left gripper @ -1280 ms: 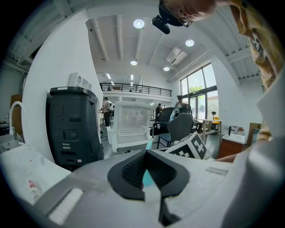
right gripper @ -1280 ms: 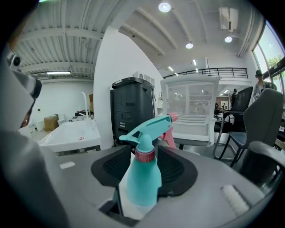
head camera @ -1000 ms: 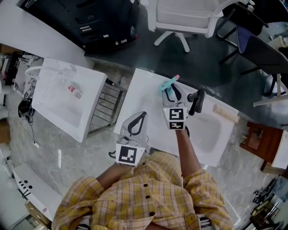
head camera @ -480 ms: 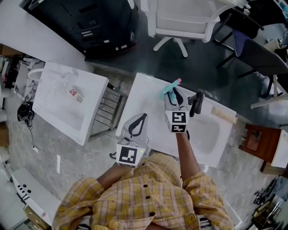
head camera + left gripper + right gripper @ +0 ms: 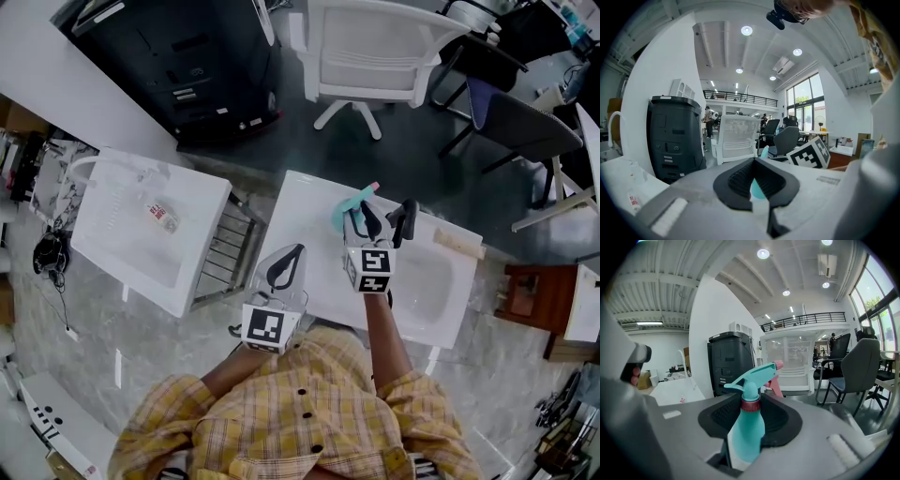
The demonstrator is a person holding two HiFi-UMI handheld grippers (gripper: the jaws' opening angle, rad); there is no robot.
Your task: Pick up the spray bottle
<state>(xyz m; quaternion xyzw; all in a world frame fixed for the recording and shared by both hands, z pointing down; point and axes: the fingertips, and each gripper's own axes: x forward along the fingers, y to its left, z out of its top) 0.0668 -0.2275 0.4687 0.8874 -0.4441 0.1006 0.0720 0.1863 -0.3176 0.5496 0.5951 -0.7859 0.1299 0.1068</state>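
Observation:
A teal spray bottle point(image 5: 345, 202) with a pink trigger and nozzle is upright between the jaws of my right gripper point(image 5: 362, 212), which is shut on its body. In the right gripper view the bottle point(image 5: 746, 427) fills the gap between the black pads, with its head above them. It hangs above the white sink counter point(image 5: 305, 220). My left gripper point(image 5: 296, 250) is lower and to the left, near the counter's front edge. Its jaws meet at the tips with nothing held. In the left gripper view point(image 5: 753, 162) a sliver of the teal bottle shows beyond the shut jaws.
A black faucet point(image 5: 405, 217) stands right beside the right gripper, at the basin point(image 5: 436, 281). A second white basin unit point(image 5: 141, 225) lies to the left, beyond a wire rack. A black cabinet point(image 5: 178, 56) and a white chair point(image 5: 366, 52) stand behind the counter.
My right gripper has risen a little with the bottle in it. The left gripper has risen slightly too, still shut.

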